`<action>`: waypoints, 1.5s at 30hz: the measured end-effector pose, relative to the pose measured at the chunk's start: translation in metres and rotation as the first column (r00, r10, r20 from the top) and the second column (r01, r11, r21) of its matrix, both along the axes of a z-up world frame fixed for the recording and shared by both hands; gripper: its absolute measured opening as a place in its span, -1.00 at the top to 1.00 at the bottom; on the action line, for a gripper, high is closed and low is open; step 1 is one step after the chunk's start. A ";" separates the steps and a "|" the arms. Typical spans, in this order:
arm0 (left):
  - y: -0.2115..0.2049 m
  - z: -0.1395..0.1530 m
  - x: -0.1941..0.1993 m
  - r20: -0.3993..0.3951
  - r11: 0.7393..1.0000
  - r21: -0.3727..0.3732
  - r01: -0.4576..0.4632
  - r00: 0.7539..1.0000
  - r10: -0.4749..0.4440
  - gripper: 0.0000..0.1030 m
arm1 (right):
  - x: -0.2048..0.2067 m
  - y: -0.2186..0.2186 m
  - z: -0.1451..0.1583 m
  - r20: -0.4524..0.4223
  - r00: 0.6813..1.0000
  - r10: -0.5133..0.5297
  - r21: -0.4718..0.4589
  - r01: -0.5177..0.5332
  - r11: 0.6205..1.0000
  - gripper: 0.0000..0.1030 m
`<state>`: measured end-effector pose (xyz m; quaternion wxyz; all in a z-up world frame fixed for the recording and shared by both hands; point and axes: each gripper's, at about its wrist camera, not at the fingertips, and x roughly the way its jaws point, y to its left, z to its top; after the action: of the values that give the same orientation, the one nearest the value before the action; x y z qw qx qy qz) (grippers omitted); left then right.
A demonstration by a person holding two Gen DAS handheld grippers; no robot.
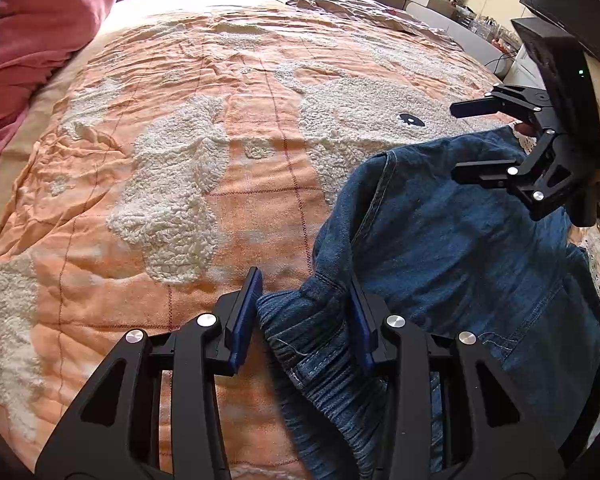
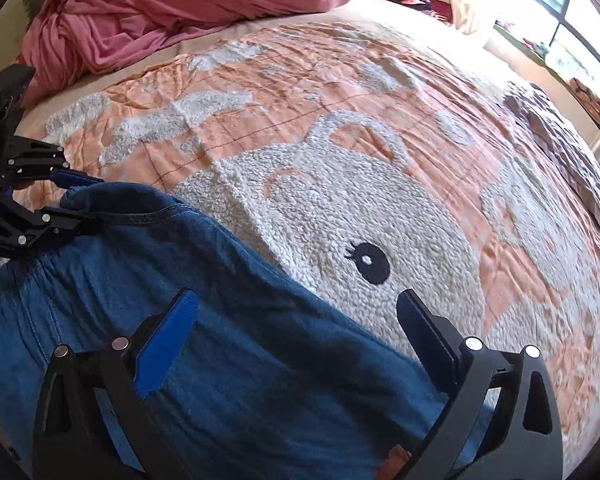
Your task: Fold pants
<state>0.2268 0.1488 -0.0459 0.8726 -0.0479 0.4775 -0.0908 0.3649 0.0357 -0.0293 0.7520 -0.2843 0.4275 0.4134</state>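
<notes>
Denim pants on peach blanket; no writing readable.

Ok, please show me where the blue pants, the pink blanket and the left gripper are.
blue pants (image 1: 460,248), left wrist view, on the flat denim of the leg.
pink blanket (image 2: 172,12), right wrist view, on its bunched folds.
left gripper (image 1: 306,320), left wrist view, midway between its fingertips, around the waistband.
</notes>
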 end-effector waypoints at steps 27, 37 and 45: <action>-0.016 0.073 -0.077 0.285 0.974 0.082 0.213 0.931 -0.228 0.40 | -0.152 -0.070 0.088 0.170 0.980 0.105 0.244 -0.145 0.959 0.92; -0.046 0.069 -0.177 0.297 0.903 0.234 0.360 0.858 -0.419 0.40 | -0.274 -0.094 0.059 0.064 0.989 0.133 0.287 -0.146 0.947 0.92; -0.060 0.033 -0.217 0.227 0.888 0.272 0.371 0.872 -0.434 0.33 | -0.319 -0.092 0.008 -0.011 0.995 0.099 0.214 -0.094 0.972 0.90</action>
<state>0.0100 0.0890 -0.0126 0.8928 0.1631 0.3551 -0.2240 0.0455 -0.0561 -0.0212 0.7525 -0.2181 0.3746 0.4958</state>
